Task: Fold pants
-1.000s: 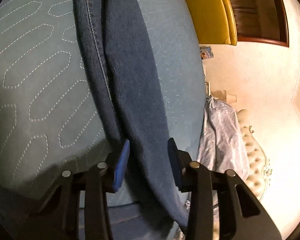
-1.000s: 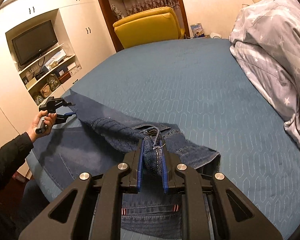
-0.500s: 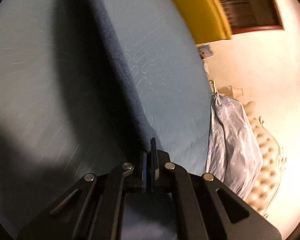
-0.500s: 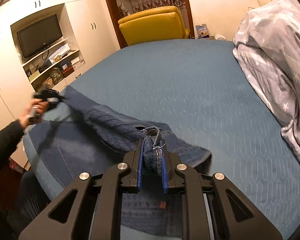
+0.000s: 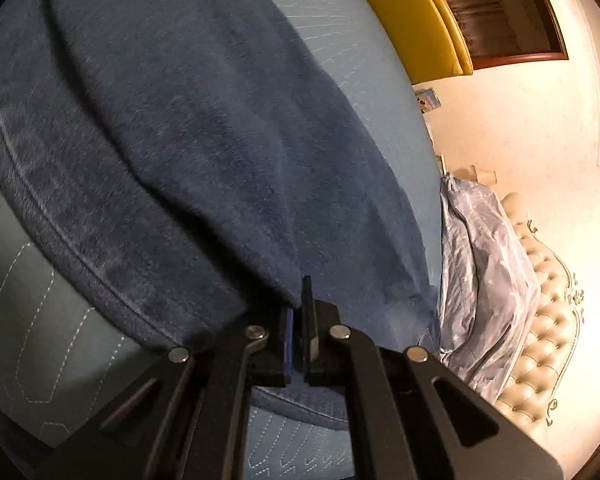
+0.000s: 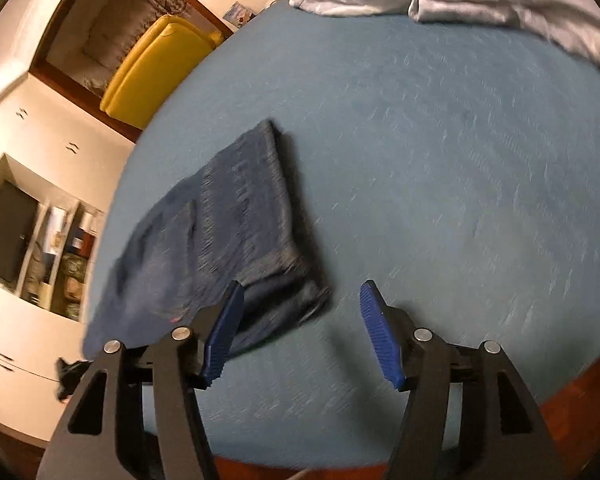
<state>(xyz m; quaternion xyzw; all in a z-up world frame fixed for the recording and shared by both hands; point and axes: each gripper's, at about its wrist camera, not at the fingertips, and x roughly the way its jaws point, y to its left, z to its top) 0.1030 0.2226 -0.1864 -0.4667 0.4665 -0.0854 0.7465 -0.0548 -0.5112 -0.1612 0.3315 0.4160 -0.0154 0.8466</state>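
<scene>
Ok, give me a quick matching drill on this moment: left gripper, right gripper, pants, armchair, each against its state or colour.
Things:
1. left gripper
2. right gripper
3. pants
4. armchair

States:
A. yellow
B. open, holding nothing
C. shut on denim
D. lying folded on the bed

Pairs: 1-C, 2-B, 3-D, 4-A

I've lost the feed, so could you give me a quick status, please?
Left gripper shut on jeans. Right gripper open, empty. Jeans on bed. Nothing obstructing.
</scene>
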